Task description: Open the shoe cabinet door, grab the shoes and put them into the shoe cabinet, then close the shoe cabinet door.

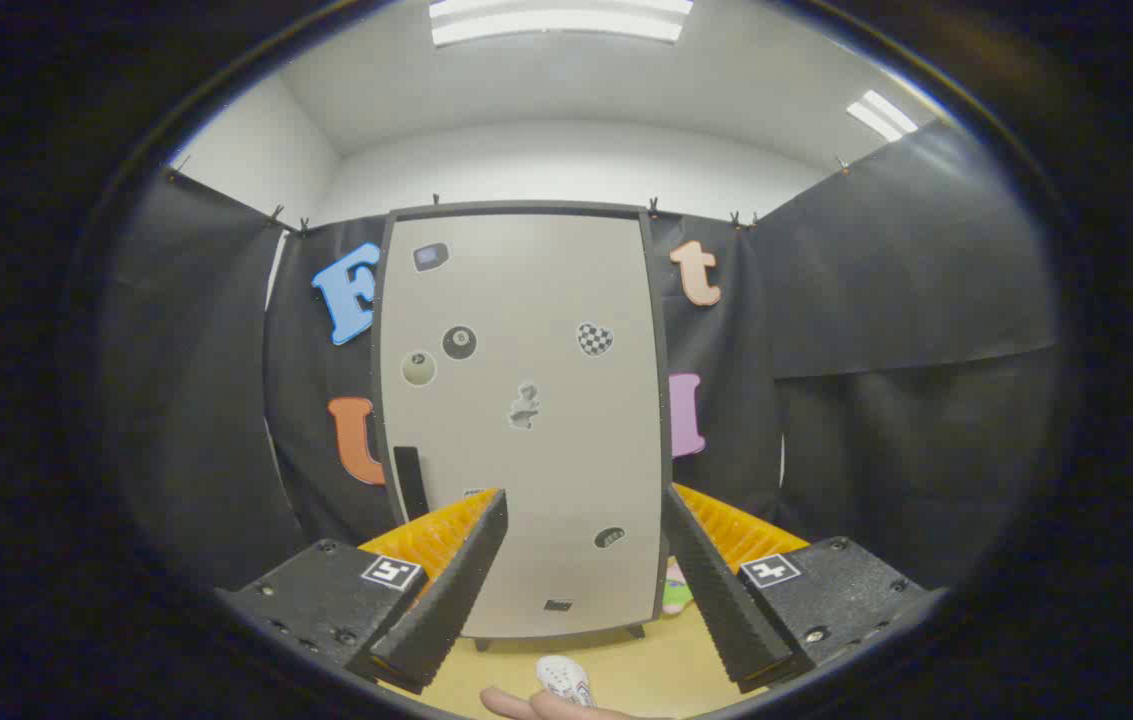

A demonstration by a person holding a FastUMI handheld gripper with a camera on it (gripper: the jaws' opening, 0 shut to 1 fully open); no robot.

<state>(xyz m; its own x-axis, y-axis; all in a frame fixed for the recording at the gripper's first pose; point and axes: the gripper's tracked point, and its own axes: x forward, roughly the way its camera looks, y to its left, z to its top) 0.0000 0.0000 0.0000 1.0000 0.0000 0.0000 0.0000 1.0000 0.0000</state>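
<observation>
Gripper fingers spread, empty, facing shoe cabinet, door shut w/ handle at its left edge; white shoe waits below cabinet.

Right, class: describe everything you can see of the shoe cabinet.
The shoe cabinet stands upright on short dark feet on the pale floor, against the black cloth wall, beyond the open gripper. Its tall light-grey door is shut, framed in dark grey, dotted with stickers, with a black handle low on one edge. Nothing touches it.
</observation>
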